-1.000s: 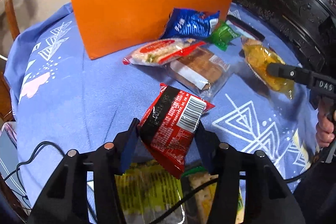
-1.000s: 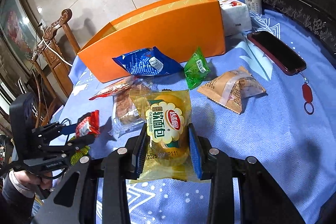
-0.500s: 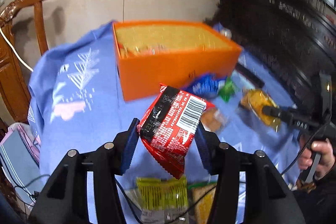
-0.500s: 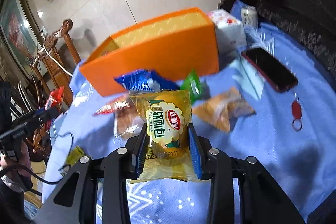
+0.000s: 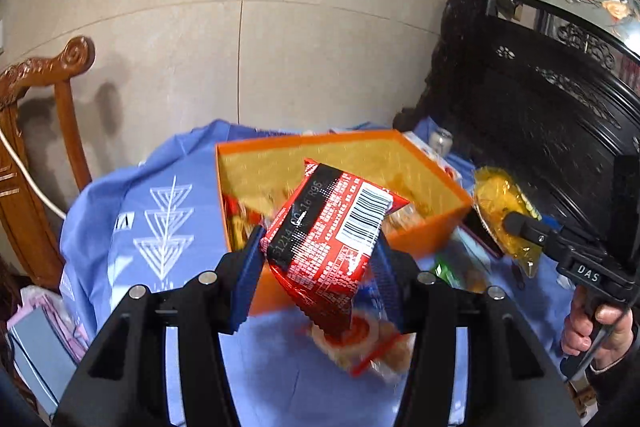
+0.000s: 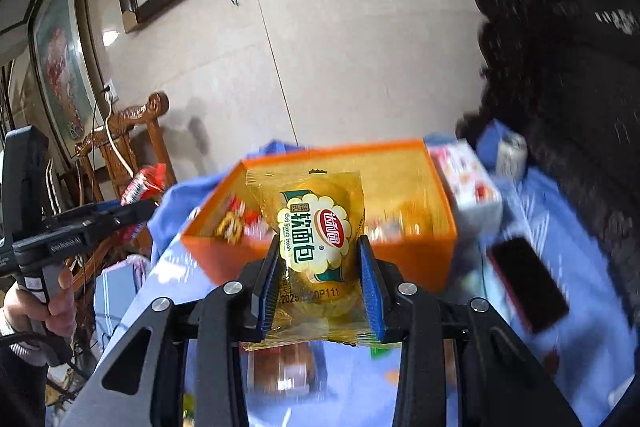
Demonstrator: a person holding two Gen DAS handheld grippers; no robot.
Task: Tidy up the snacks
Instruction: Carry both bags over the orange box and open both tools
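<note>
My left gripper (image 5: 320,259) is shut on a red snack packet (image 5: 328,235) with a barcode, held up in the air in front of the orange box (image 5: 436,239). My right gripper (image 6: 318,275) is shut on a yellow soft-bread packet (image 6: 316,227), also raised before the orange box (image 6: 412,259). Several snacks lie inside the box. In the left wrist view the right gripper (image 5: 516,223) shows at the right with the yellow packet (image 5: 500,203). The left gripper (image 6: 136,207) with the red packet (image 6: 146,183) shows at the left of the right wrist view.
A blue patterned cloth (image 5: 120,211) covers the table. A red-and-white packet (image 5: 368,343) lies below the left gripper. A dark phone (image 6: 528,283), a white carton (image 6: 468,183) and a can (image 5: 440,141) sit by the box. A wooden chair (image 5: 36,131) stands left, dark carved furniture (image 5: 540,115) right.
Both grippers have risen with their packets and tilted toward the orange box, so its inside now shows. The loose snacks on the cloth have dropped low in both views.
</note>
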